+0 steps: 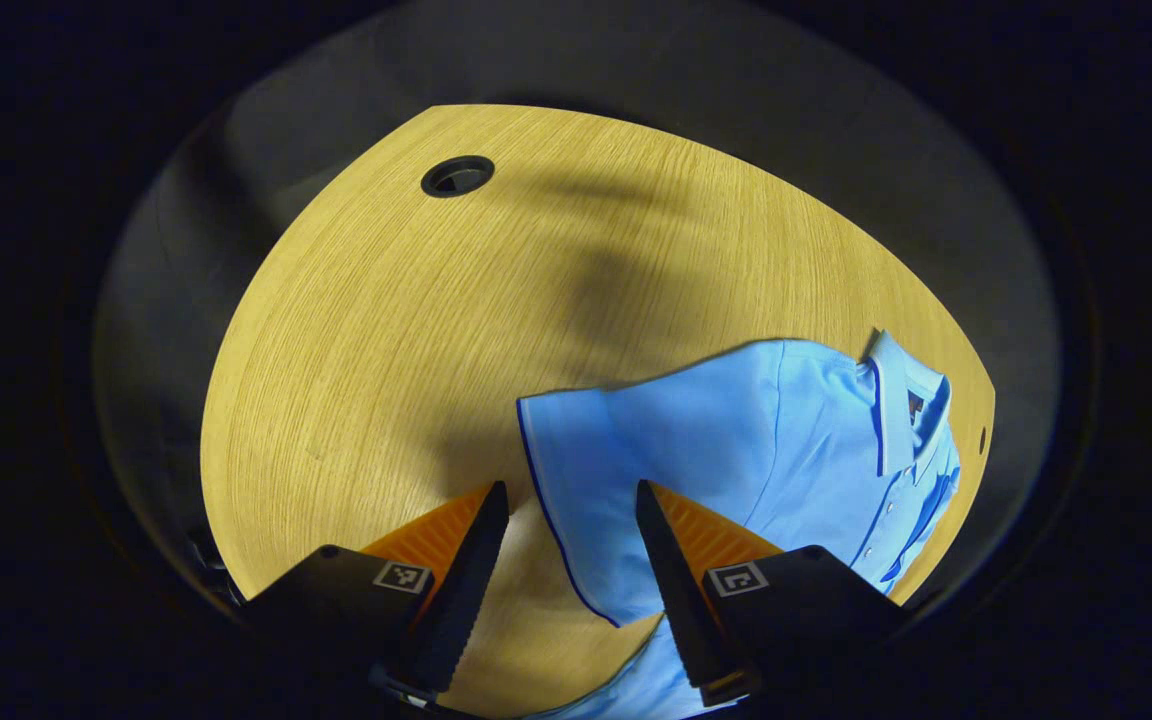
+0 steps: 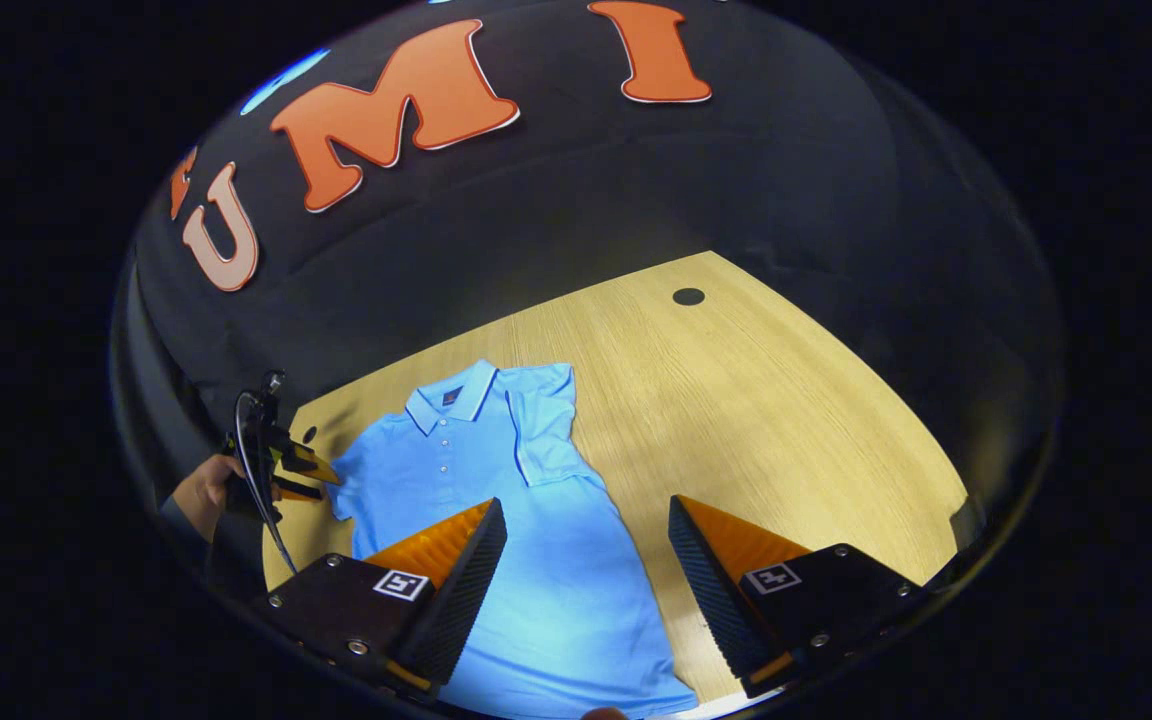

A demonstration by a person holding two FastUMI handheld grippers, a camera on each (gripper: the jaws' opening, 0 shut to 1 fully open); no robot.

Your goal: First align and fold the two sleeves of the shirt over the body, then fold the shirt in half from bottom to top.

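Observation:
A light blue polo shirt (image 2: 456,470) lies flat on the wooden table (image 2: 736,400), collar at the far end. One sleeve (image 2: 541,425) is folded over the body. The other sleeve (image 1: 576,470), edged with a dark blue line, lies spread out on the table. My left gripper (image 1: 571,500) hovers open over this sleeve, whose trimmed edge runs between the fingers. In the right gripper view, the left gripper (image 2: 321,478) sits at that sleeve's edge, held by a hand (image 2: 198,492). My right gripper (image 2: 586,515) stands open above the shirt's lower body, holding nothing.
A round cable hole (image 1: 457,176) sits in the bare table far from the shirt, and appears as the cable hole (image 2: 688,296) at the table's far corner. A small hole (image 2: 309,435) lies near the collar side. The dark booth wall surrounds the table.

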